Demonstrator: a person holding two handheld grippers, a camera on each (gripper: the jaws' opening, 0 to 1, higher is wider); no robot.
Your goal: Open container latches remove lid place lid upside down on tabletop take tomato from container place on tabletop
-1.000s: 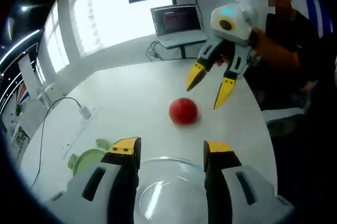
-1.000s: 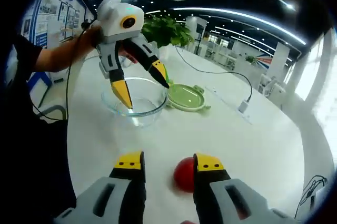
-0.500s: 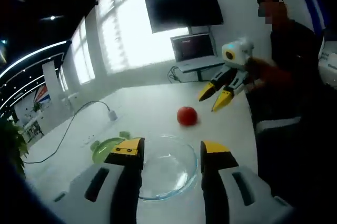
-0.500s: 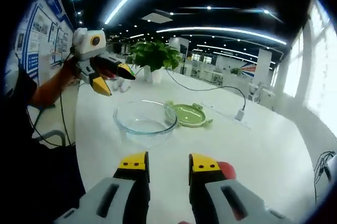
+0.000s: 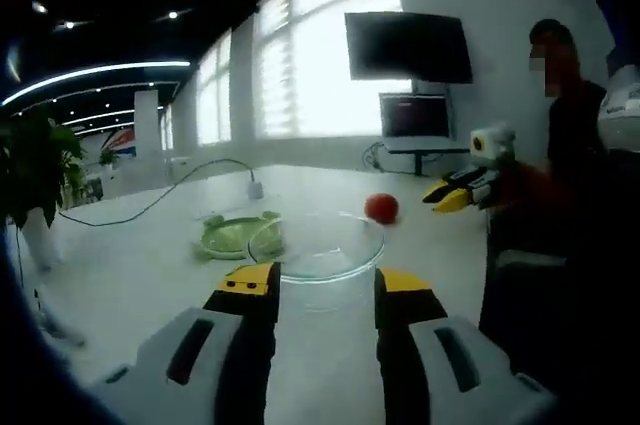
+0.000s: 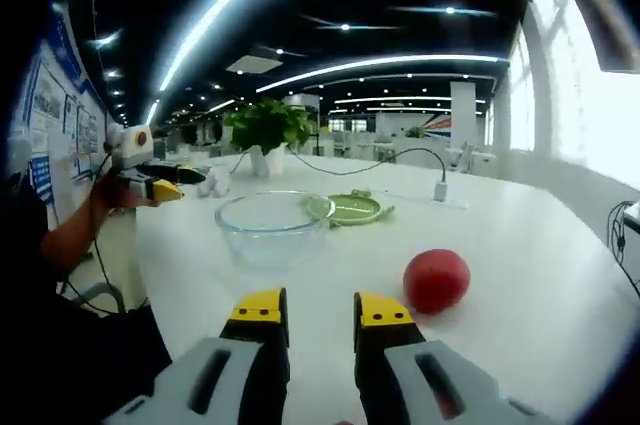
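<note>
A red tomato (image 5: 380, 207) (image 6: 437, 280) rests on the white tabletop (image 6: 520, 245), apart from the clear glass container (image 5: 322, 245) (image 6: 272, 225). The green lid (image 5: 235, 235) (image 6: 345, 208) lies flat on the table right beside the container. My left gripper (image 5: 320, 285) is open, low over the table, with the container just beyond its tips. My right gripper (image 6: 320, 310) is open with nothing between its jaws, and the tomato sits ahead to its right. Across the table I see the right gripper (image 5: 462, 195) held in a person's hand, and the left gripper (image 6: 170, 183) likewise.
A potted plant (image 6: 265, 130) stands at the far end of the table. A cable with a plug (image 6: 440, 185) runs over the tabletop behind the lid. A laptop (image 5: 412, 120) and a dark monitor (image 5: 408, 47) stand near the window. The person (image 5: 560, 175) stands at the table's edge.
Both grippers have drawn back from the tomato and the container and dropped close to table level, so both views have shifted. The tomato, container and lid have stayed put.
</note>
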